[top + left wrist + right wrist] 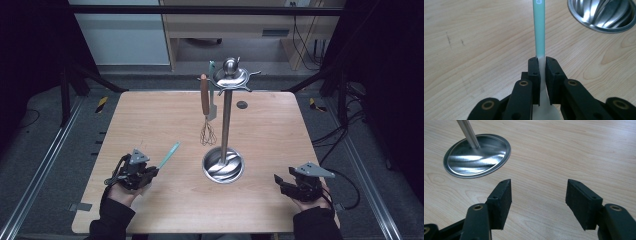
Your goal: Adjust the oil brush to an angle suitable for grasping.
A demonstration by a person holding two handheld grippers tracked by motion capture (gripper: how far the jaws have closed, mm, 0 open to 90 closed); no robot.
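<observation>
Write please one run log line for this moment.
left tool: shut on teal-handled utensil, handle toward stand | right tool: open, nothing between jaws | utensil stand: whisk hanging | wooden table

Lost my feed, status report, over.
Left gripper shut on teal-handled utensil. Right gripper open, empty. Utensil stand ahead; path clear.

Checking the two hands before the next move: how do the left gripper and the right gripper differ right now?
The left gripper is shut on the teal utensil; the right gripper is open with nothing between its jaws. The left gripper sits left of the steel stand base, the right gripper to its right. Both are black, hand-held, over the wooden table.
</observation>
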